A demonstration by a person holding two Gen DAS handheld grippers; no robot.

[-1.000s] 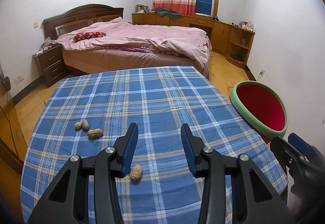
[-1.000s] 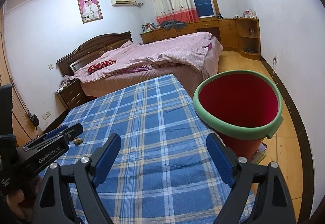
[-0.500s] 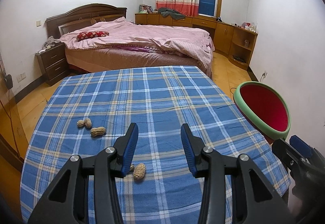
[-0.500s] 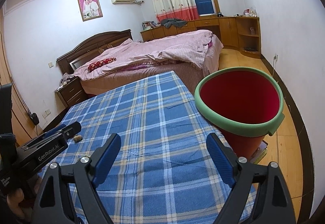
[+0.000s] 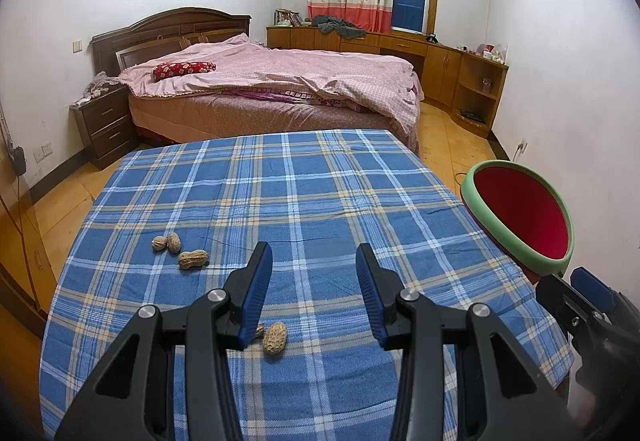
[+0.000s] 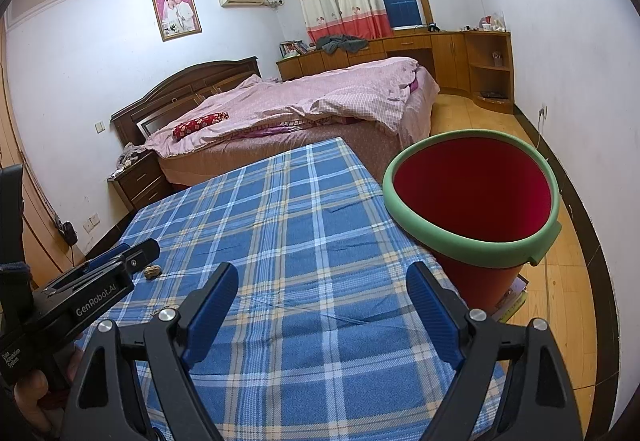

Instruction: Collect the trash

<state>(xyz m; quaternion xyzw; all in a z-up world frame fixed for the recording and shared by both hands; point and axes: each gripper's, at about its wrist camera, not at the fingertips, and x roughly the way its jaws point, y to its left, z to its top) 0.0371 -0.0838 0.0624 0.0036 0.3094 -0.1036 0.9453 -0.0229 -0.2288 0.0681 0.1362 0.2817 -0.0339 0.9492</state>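
Peanut shells lie on the blue plaid tablecloth (image 5: pixel 320 193). One peanut (image 5: pixel 275 337) lies just below my open, empty left gripper (image 5: pixel 314 291), with a smaller piece (image 5: pixel 259 329) half hidden behind the left finger. A whole peanut (image 5: pixel 193 259) and two shell pieces (image 5: pixel 166 241) lie further left. A red bin with a green rim (image 5: pixel 520 217) stands off the table's right edge. My right gripper (image 6: pixel 322 315) is open and empty over the cloth, with the bin (image 6: pixel 472 193) to its right. One shell (image 6: pixel 152 271) shows by the left gripper's body.
A bed with a pink quilt (image 5: pixel 280 77) stands behind the table. A nightstand (image 5: pixel 106 125) is at the left and wooden cabinets (image 5: pixel 440 57) line the far wall. Papers (image 6: pixel 512 301) lie on the floor under the bin.
My left gripper has drifted left and slightly back, so the near peanut now sits more between the fingers. The right gripper has barely moved. Both stay open.
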